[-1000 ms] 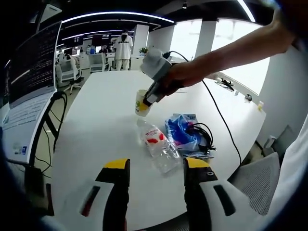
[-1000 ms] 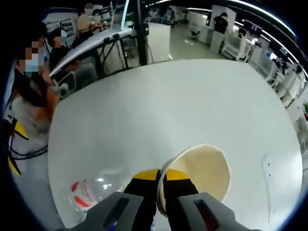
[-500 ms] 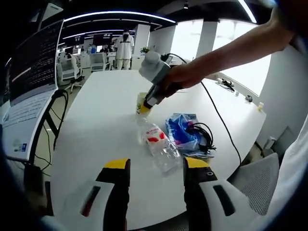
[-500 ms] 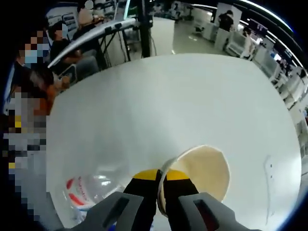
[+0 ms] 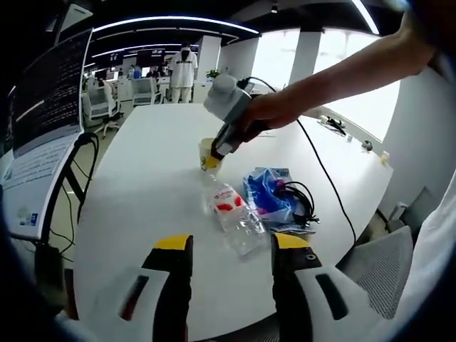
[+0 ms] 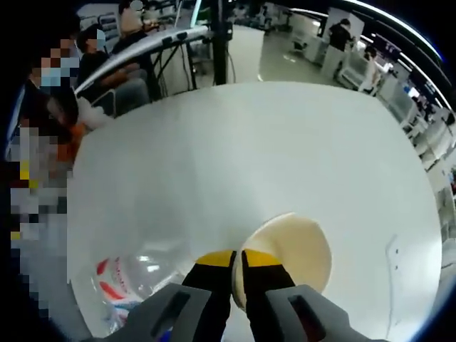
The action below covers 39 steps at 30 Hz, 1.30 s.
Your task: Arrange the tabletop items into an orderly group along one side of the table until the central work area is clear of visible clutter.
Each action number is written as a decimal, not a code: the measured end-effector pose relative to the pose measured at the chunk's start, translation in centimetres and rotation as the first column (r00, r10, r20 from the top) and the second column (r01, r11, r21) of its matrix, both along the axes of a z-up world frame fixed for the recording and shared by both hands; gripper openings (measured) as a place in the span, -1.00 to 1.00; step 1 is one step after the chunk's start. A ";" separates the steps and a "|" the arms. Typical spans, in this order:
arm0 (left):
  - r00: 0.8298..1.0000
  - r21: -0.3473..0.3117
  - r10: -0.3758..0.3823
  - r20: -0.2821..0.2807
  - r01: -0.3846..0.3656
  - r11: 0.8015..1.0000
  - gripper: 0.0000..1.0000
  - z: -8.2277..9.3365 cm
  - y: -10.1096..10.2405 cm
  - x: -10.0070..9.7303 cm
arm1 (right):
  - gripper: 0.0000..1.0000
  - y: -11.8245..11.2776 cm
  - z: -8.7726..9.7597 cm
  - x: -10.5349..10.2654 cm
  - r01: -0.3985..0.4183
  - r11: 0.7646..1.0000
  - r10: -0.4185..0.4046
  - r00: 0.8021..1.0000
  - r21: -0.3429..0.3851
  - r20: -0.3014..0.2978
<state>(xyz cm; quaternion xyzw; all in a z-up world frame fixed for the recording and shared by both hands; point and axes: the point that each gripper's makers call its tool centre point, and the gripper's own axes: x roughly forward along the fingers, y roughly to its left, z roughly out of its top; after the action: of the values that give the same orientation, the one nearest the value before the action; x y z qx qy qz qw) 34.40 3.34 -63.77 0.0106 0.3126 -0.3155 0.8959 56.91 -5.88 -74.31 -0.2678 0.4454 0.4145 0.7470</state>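
While pinching the near rim of a paper cup, right gripper with yellow-tipped jaws clamped almost together on the cup wall, cup mouth opening ahead and to the right of the jaws over the white table. Seen from the left gripper view: same right gripper held in a hand reaching in from the right, cup at its tip, low over the tabletop or touching it, cannot tell which. Left gripper jaws spread wide apart, nothing between them, hanging over the near edge of the table. Clear plastic bottle with red-and-white label lying on its side straight ahead of the left jaws, between them and the cup. Same bottle low and left of the right jaws in the right gripper view, partly cut off. Crumpled blue bag just right of the bottle, touching or nearly so. Black cable coiled on the bag's right side, running off toward the far right. Monitor off to the left of the table edge.
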 end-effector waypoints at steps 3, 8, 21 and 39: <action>1.000 -0.001 -0.002 0.003 0.002 1.000 -0.14 0.1 -0.1 0.0 | -0.95 0.0 0.1 0.2 -0.003 1.000 0.003 1.000 -0.001 0.004; 1.000 -0.003 -0.001 0.007 0.001 1.000 -0.14 0.3 -0.1 0.0 | -0.90 0.2 1.2 -0.6 -0.009 1.000 0.009 1.000 -0.002 0.019; 1.000 -0.009 -0.021 0.001 0.021 1.000 -0.14 0.5 -1.6 -0.7 | -0.72 -0.7 2.8 -0.7 -0.004 1.000 0.004 0.999 -0.001 0.042; 0.999 -0.013 -0.036 0.011 0.036 0.999 -0.16 1.5 -3.2 -1.6 | -0.63 -0.7 7.2 -2.2 0.054 0.990 -0.064 0.995 0.129 0.072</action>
<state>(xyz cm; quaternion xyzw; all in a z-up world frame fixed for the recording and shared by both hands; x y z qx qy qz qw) 32.78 0.09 -62.30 0.0121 0.3055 -0.3334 0.8918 54.71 -6.56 -67.12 -0.2221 0.3971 0.4090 0.7910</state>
